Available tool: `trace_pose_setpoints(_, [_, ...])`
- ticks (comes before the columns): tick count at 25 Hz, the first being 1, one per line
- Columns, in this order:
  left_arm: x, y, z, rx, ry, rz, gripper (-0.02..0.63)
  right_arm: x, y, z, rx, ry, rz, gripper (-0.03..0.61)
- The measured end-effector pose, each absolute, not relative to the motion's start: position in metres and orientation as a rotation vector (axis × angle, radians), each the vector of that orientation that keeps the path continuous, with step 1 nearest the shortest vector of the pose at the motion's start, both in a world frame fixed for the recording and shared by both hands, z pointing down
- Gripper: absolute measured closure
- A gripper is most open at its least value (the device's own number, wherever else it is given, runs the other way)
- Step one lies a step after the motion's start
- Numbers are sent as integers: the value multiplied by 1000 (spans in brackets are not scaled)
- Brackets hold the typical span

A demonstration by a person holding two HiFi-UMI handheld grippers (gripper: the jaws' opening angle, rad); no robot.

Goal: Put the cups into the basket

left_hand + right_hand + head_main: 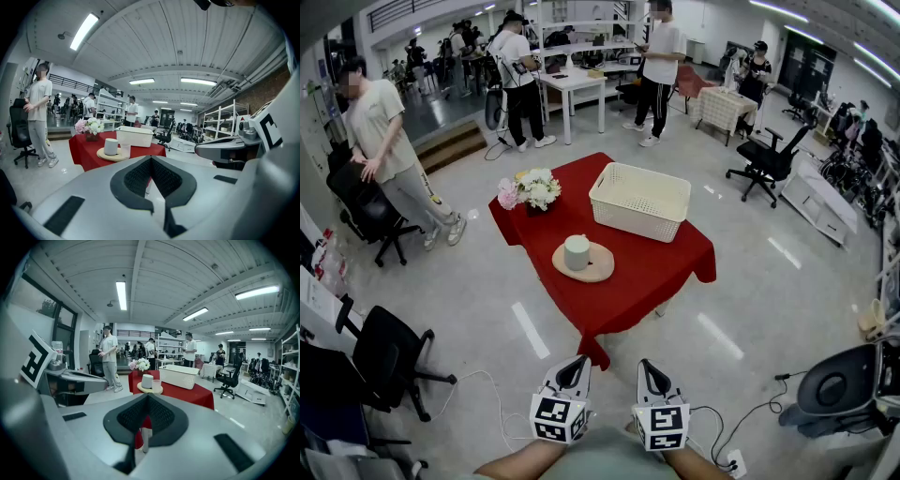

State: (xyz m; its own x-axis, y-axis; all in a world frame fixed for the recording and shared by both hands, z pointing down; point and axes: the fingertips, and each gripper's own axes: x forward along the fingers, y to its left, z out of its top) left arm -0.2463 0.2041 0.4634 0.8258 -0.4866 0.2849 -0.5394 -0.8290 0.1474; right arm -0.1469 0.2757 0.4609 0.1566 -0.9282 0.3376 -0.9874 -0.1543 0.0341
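While both tools hang well back from the red desk (628,272), the first job is to walk up close. The left hand-held gripper (574,367) and the right hand-held gripper (652,369) are both squeezed closed with nothing in them, low by the person's body.

The white cup (577,251) stands up straight on a round wooden tray (598,270) near the front of the desk. A small clear cup (156,385) stands just beside it on the same tray. It is hard to see from above, so I only think it is a cup. The white basket (639,199) sits behind the tray and a bit to the right, not touching it. Flowers (530,187) stand at the back left.

To do this well, open the jaws wide before reaching. Take one cup at a time, from the side, around its middle. Do not bump the other cup. Lift high over the basket wall, then set it down gently
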Motion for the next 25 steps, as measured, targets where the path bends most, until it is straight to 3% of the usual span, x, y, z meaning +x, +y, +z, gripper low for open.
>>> trace_pose_setpoints(25, [-256,181,461,2824,-728,339,611,-164,244,456,2220,-1870,374,566])
